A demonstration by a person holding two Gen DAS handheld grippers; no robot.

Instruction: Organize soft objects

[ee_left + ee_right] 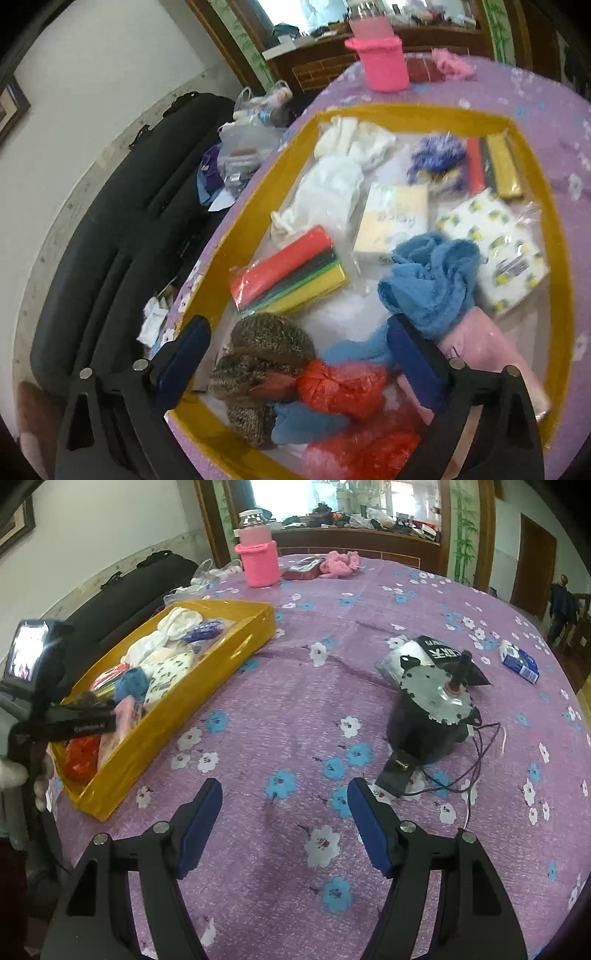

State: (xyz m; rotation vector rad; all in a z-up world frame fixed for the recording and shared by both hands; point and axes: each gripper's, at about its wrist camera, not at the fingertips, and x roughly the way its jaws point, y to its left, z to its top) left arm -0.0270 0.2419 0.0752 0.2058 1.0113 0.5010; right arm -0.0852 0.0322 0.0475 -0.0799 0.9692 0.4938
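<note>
Both claws are seen released and empty, the left claw (299,354) held over the soft objects heaped in the yellow tray (155,734) near the surface's (295,701) left edge, the right claw (284,819) above bare cloth.

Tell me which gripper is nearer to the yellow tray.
Left. The left gripper hangs open over the yellow tray, above its soft items. The right gripper hovers open over bare tablecloth, off to the tray's side.

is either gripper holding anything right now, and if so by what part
Nothing is held. The left gripper hangs open over the yellow tray of soft things, its fingers clear of them. The right gripper is open over the bare tablecloth.
</note>
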